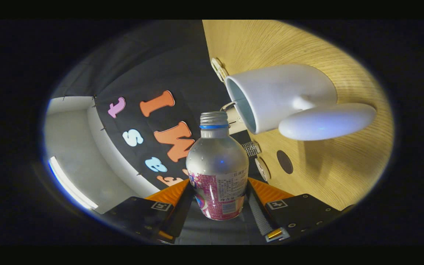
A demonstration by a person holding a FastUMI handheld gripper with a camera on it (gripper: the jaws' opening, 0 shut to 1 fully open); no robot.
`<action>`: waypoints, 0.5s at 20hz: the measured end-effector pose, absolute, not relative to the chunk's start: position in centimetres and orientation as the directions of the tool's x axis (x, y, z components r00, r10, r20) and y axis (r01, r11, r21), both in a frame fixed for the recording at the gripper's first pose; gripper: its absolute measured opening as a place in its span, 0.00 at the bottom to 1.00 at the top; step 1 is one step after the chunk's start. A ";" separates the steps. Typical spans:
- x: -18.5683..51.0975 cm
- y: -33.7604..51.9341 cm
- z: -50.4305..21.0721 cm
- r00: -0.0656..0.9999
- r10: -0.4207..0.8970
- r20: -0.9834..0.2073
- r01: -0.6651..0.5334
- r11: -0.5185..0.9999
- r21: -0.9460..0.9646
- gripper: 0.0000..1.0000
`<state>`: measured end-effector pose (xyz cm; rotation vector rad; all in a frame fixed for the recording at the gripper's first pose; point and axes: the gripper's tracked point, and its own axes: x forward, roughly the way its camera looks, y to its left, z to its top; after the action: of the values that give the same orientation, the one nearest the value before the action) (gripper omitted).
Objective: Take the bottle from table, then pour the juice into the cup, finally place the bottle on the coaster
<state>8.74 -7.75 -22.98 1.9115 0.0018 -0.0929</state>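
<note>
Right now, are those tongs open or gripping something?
Tongs: closed on the bottle, one finger pressing each side of its lower half. The bottle is uncapped, its neck pointing toward the white cup.

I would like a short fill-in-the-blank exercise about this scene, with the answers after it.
1. The hand-held gripper is shut on the ___.
2. The bottle has no ___ on its threaded neck.
3. The white ___ stands on the wooden table.
4. The cup's inside looks ___ of juice.

Answers: bottle; cap; cup; empty
</note>
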 end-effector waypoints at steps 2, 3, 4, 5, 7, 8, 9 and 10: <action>8.7 -7.8 -22.9 0.997 -0.047 -0.056 0.036 -0.346 0.937 0.79; 8.7 -7.8 -22.8 0.998 -0.047 -0.051 0.031 -0.351 0.936 0.78; 8.9 -7.8 -22.8 0.998 -0.049 -0.047 0.027 -0.355 0.934 0.79; 8.9 -7.8 -22.7 0.998 -0.050 -0.044 0.024 -0.356 0.934 0.79; 9.1 -7.8 -22.7 0.997 -0.056 -0.051 0.027 -0.364 0.931 0.79; 9.1 -7.9 -22.6 0.997 -0.055 -0.050 0.026 -0.366 0.930 0.79; 9.0 -7.7 -22.6 0.997 -0.053 -0.048 0.025 -0.367 0.930 0.79; 9.0 -7.7 -22.6 0.998 -0.049 -0.048 0.027 -0.365 0.931 0.79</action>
<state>8.98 -7.66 -22.61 1.9425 -0.0162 -0.0791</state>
